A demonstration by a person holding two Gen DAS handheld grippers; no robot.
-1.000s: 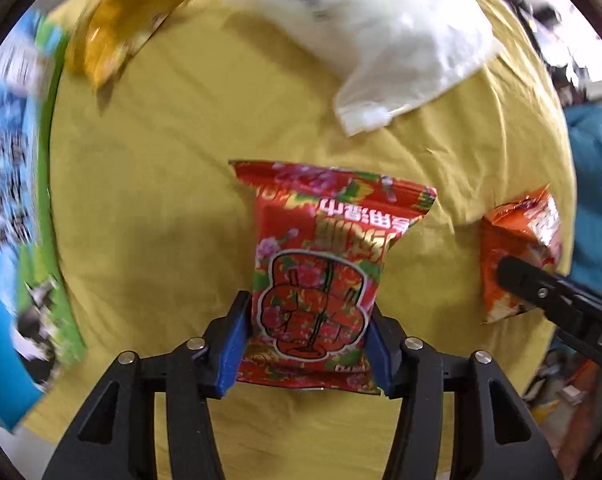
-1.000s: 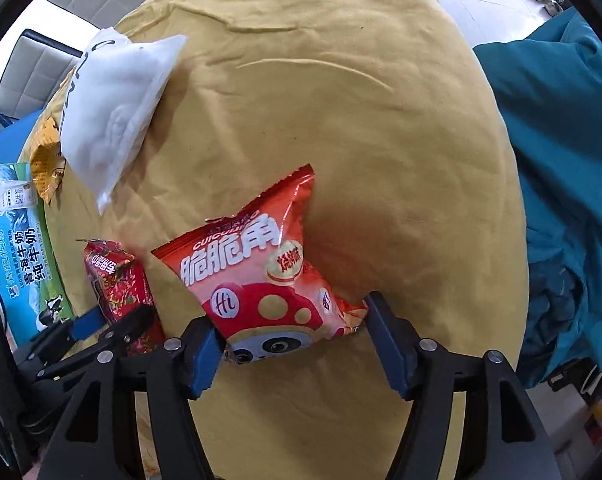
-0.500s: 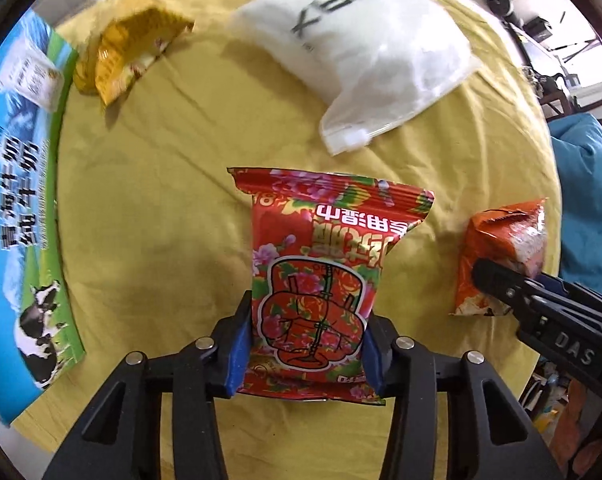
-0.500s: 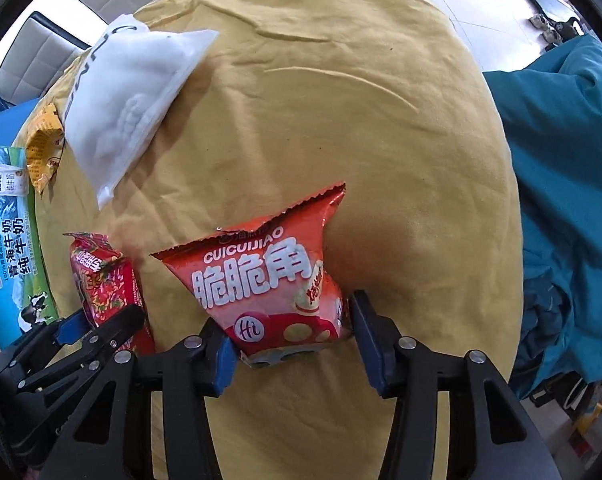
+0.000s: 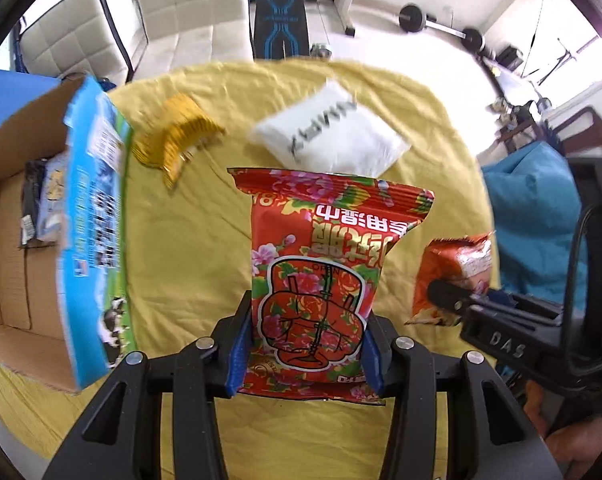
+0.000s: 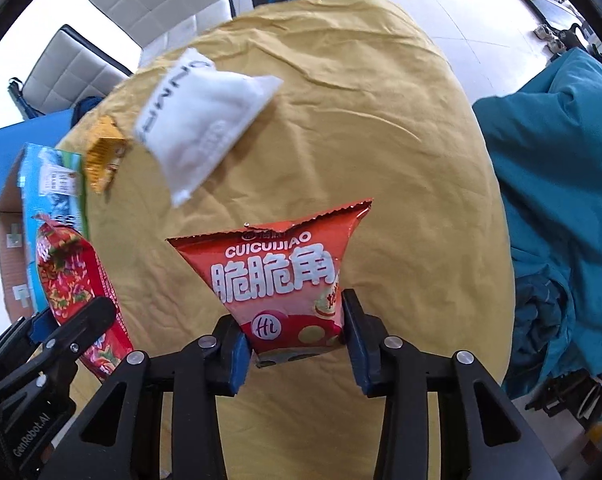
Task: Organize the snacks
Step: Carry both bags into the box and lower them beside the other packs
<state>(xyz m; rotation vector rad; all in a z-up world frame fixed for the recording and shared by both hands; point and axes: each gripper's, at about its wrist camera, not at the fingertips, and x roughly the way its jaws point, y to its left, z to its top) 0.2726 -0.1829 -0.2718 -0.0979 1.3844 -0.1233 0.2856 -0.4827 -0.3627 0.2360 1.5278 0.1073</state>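
Two snack packets held, one per claw, above a round table draped in yellow cloth [image 5: 189, 240].

Left gripper [image 5: 305, 354]: blue-padded fingers [image 5: 240, 344] clamped on the lower part of a red foil packet with a floral print [image 5: 325, 264], pads pressed to its two side edges. Packet upright between the fingers, printed text upside down, top seam well beyond the fingertips. Seen from the right wrist view as well, at the lower left, tilted, gripped near its bottom end.

Right gripper [image 6: 297, 346]: closed on the lower end of an orange-red crisp packet lettered CUICUIJIAO [image 6: 281, 276] — bottom seam just behind the pads, the wider top fanning out past the fingertips. Same packet visible at the right edge of the left wrist view, pinched in the other tool's black fingers.

Lying on the cloth farther off: a white pillow-shaped pouch with dark lettering [image 5: 333, 136] and, left of it, a crumpled yellow-gold wrapper [image 5: 177, 140], the two near each other but apart.

At the table's left edge, an open cardboard box with a blue and green printed side [image 5: 97, 216]; a couple of small packets inside on its brown floor — too blurred to identify. Beyond the table, cream padded chairs [image 5: 189, 4] and weight equipment on a pale floor; a teal fabric heap [image 6: 557, 184] to the right.
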